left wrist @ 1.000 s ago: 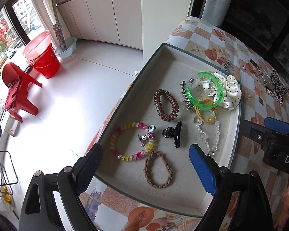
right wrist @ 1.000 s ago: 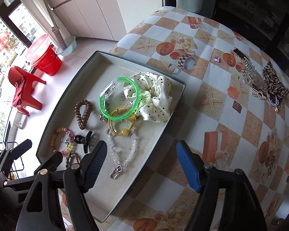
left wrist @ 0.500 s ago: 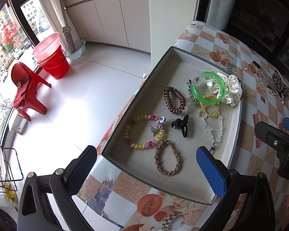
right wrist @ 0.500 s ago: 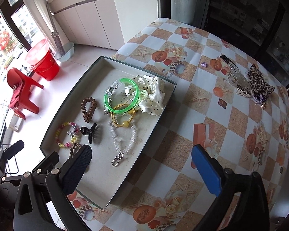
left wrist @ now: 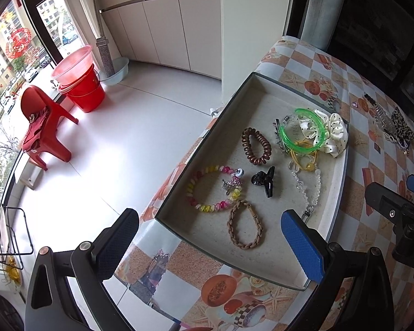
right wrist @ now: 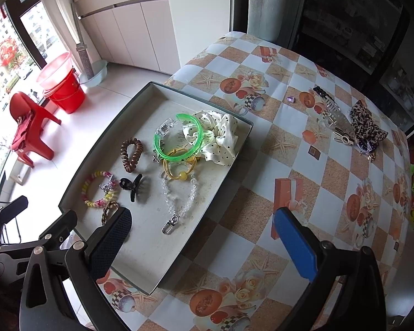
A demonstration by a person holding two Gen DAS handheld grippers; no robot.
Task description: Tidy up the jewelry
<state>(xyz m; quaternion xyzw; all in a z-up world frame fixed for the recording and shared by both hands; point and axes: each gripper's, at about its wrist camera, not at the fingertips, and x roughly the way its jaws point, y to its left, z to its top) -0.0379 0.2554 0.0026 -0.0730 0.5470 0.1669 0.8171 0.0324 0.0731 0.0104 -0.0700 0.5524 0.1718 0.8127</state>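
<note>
Both grippers have pulled back and up from the tray over the last second; the left gripper and right gripper hang spread wide, holding nothing. Centre frame, the tray carries a green bangle, polka-dot scrunchie and crystal chain. Upper right, loose hair clips wait on the tablecloth, probably the next pick, needing a long reach.
</note>
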